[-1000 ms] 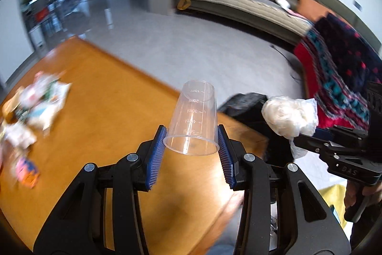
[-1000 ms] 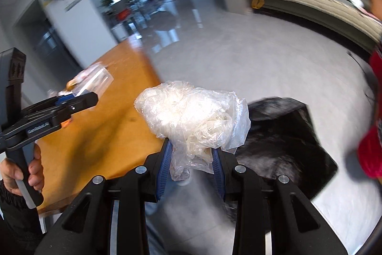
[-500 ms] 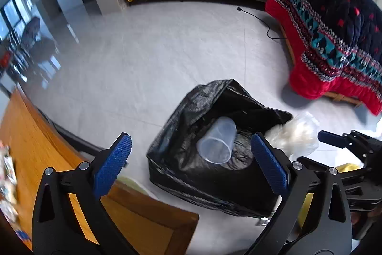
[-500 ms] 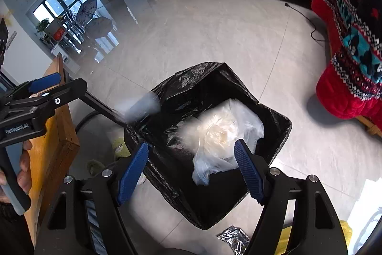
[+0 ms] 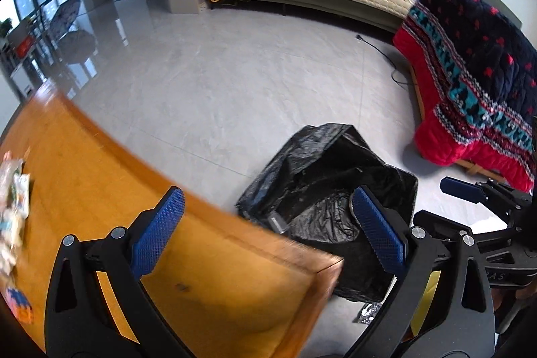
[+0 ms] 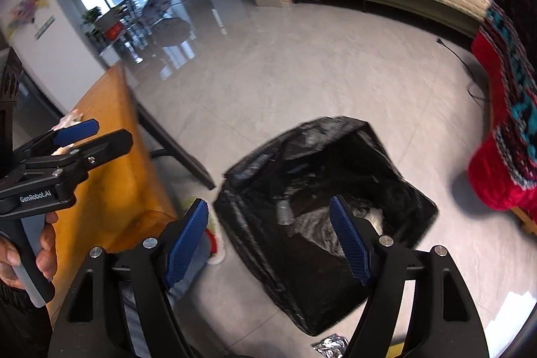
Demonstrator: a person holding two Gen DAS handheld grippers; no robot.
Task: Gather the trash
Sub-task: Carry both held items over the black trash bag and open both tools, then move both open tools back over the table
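Above the black trash bag (image 6: pixel 322 207), which stands open on the grey floor just beside the corner of the wooden table (image 5: pixel 141 223), both grippers now hang with nothing between their blue pads. The left gripper (image 5: pixel 265 230) is spread wide and the right gripper (image 6: pixel 268 240) is also clearly apart, a little less wide. One second ago the left one was pinching a clear measuring cup and the right one a crumpled ball of clear plastic; half a second ago both pieces were falling into the bag. Now the small clear cup (image 6: pixel 285 212) lies inside the bag near its left wall, and the pale plastic wad (image 6: pixel 372 217) lies inside near the right gripper's finger, partly hidden. So, in my judgement, this pair of items is delivered, and both hands are free for the next trip.

More wrappers (image 5: pixel 13 200) are on the table, far from the bag, so the task is not finished. A piece of foil (image 6: pixel 330 346) lies on the floor just beside the bag.

The writing "GenRobot.AI" is readable on the side of the left gripper in the right wrist view. No other label is clear enough to read.
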